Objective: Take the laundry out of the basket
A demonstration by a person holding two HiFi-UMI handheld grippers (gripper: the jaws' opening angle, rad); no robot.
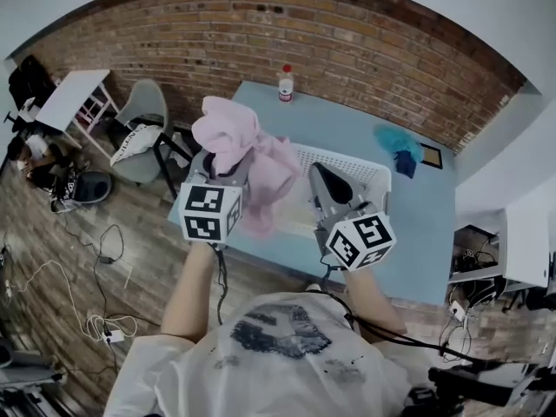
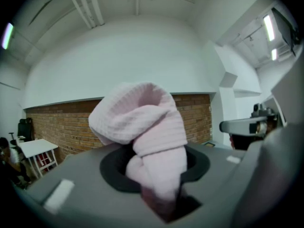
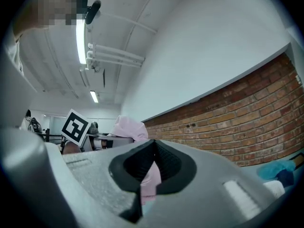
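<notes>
Head view looks down on the tabletop (image 1: 417,224); each gripper view peers level along its jaws. All share the brick wall (image 1: 347,42) and pink laundry (image 1: 230,137).

The cloth (image 1: 228,135) is pale pink, the basket (image 1: 369,168) white, the table (image 1: 419,220) light blue, the wall (image 1: 347,42) red brick.

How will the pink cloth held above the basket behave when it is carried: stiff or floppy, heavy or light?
Probably floppy: the pink cloth folds over the left gripper and hangs down. Likely light, since a pinch holds it up. Its hanging end may catch the basket rim.
</notes>
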